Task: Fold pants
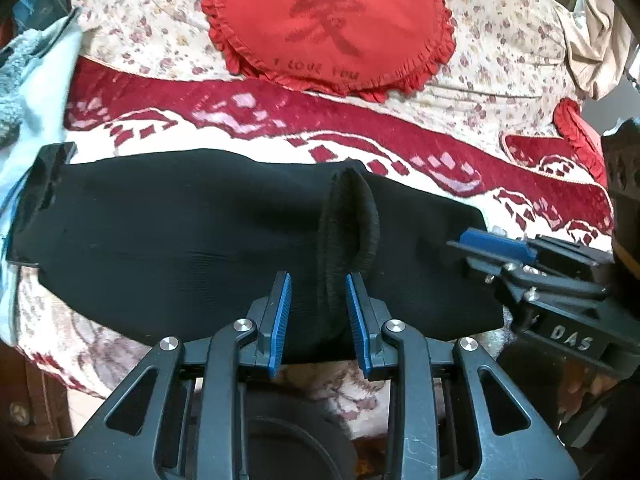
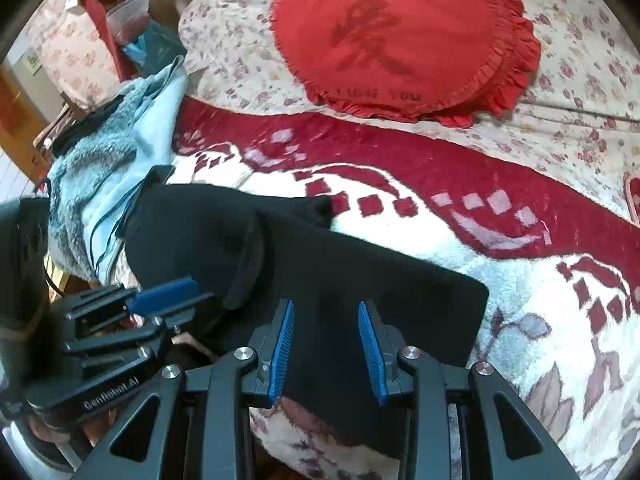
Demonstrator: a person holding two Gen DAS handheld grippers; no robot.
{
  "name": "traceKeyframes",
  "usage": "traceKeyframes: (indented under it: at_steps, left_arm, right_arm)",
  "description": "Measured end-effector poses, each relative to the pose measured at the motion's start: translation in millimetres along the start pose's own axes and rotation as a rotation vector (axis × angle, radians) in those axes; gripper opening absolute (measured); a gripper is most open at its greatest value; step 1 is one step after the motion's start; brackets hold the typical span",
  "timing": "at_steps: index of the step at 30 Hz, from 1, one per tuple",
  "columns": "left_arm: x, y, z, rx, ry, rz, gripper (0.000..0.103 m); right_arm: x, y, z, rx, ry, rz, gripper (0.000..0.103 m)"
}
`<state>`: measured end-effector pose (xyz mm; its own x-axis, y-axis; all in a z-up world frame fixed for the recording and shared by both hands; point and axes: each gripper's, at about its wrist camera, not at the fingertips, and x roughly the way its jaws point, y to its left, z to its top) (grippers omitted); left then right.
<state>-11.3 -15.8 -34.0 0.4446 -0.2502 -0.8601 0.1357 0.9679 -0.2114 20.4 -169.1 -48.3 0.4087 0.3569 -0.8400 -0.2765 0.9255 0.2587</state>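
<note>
Black pants (image 1: pixel 192 240) lie folded across a red and white blanket (image 1: pixel 360 128) on the bed. Their elastic waistband (image 1: pixel 352 232) stands up in a loop near the middle. My left gripper (image 1: pixel 320 280) is open, its blue pads on either side of the waistband's near end, not closed on it. My right gripper (image 2: pixel 326 308) is open just above the pants (image 2: pixel 360 300) near their right end. The right gripper also shows in the left wrist view (image 1: pixel 496 246), and the left gripper in the right wrist view (image 2: pixel 168 296).
A red round ruffled cushion (image 1: pixel 332 28) lies on a floral quilt (image 1: pixel 500 40) behind the blanket. A light blue fleece garment (image 2: pixel 100 184) lies at the left beside the pants. The bed's front edge is just below the pants.
</note>
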Motion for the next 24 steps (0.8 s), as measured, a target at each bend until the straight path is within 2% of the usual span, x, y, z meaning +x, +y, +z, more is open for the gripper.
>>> traceKeyframes:
  at_steps: [3, 7, 10, 16, 21, 24]
  left_arm:
    - [-10, 6, -1, -0.008, -0.019, 0.017, 0.027]
    - [-26, 20, -3, -0.032, -0.046, 0.038, 0.040]
    - [-36, 31, -4, -0.058, -0.061, 0.050, 0.040]
    - [-54, 56, -7, -0.111, -0.095, 0.070, 0.040]
    - [-69, 79, -5, -0.156, -0.119, 0.088, 0.040]
    - [-76, 94, -6, -0.195, -0.132, 0.085, 0.053]
  right_arm:
    - [7, 7, -2, -0.011, 0.014, -0.006, 0.032]
    - [31, 12, -13, -0.021, 0.081, -0.010, 0.032]
    - [33, 18, -16, -0.050, 0.074, -0.042, 0.033]
    - [23, 28, -10, -0.059, 0.056, -0.018, 0.032]
    - [35, 37, -3, -0.076, 0.074, -0.019, 0.032]
    - [49, 49, -3, -0.127, 0.101, -0.056, 0.034]
